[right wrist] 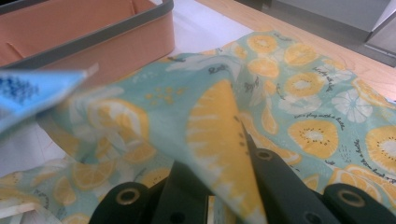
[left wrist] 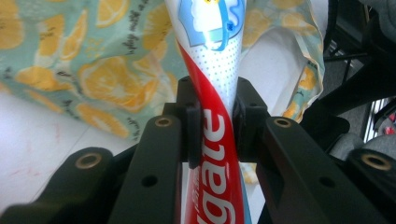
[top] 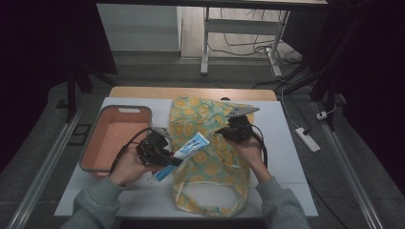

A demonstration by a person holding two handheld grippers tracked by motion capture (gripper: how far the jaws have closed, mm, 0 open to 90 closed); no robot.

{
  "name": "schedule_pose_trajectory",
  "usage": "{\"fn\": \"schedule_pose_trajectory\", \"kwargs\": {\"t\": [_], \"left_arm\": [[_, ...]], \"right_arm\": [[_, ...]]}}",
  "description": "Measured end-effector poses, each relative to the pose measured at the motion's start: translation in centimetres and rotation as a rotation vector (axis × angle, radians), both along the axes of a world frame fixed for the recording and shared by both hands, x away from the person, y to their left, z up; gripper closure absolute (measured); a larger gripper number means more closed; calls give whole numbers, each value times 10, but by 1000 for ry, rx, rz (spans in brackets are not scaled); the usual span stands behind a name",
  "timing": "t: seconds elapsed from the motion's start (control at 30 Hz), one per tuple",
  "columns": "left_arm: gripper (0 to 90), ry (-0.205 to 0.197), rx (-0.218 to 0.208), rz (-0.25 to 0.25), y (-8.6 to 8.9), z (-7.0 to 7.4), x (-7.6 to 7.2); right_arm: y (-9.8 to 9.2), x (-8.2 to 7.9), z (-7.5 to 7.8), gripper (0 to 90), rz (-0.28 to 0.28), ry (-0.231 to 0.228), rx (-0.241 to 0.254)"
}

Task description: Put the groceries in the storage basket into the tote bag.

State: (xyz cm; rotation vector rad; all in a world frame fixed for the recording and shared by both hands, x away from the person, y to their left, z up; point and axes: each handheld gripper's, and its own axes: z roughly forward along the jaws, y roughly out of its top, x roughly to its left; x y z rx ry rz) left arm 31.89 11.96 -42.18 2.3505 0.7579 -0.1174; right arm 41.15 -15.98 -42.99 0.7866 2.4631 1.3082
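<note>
The left gripper (top: 165, 160) pinches a toothpaste tube (top: 190, 146) at centre frame, its flat end over the fruit-print bag (top: 210, 157) lying on the tabletop (top: 282, 157). The right gripper (top: 228, 131) is pressed together on a fold of the bag's cloth, lifting it. To do this well, the mouth should be held high and wide, and the tube slid in end first. The pink bin (top: 117, 138) sits close at left; open room lies to the right.

I'm working in a lab: bare desk frame (top: 239, 38) and cables (top: 248, 47) at twelve o'clock, power strip (top: 307, 139) at three.
</note>
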Motion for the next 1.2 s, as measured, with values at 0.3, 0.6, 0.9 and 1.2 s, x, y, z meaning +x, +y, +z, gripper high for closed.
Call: {"fn": "schedule_pose_trajectory", "kwargs": {"t": [0.3, 0.6, 0.9, 1.2], "left_arm": [[758, -2, 66, -62, -35, -11, -7], [758, -17, 96, -94, -55, -11, -17], [758, 26, 164, -63, -67, -30, -1], [757, 51, 200, -77, -71, -41, 2]], "right_arm": [[-1, -1, 4, 890, -9, -14, 22], [-3, -1, 8, 891, -22, -20, 60], [-3, -8, 21, 890, -16, -51, 112], [-11, -13, 33, 891, -16, -74, 168]]}}
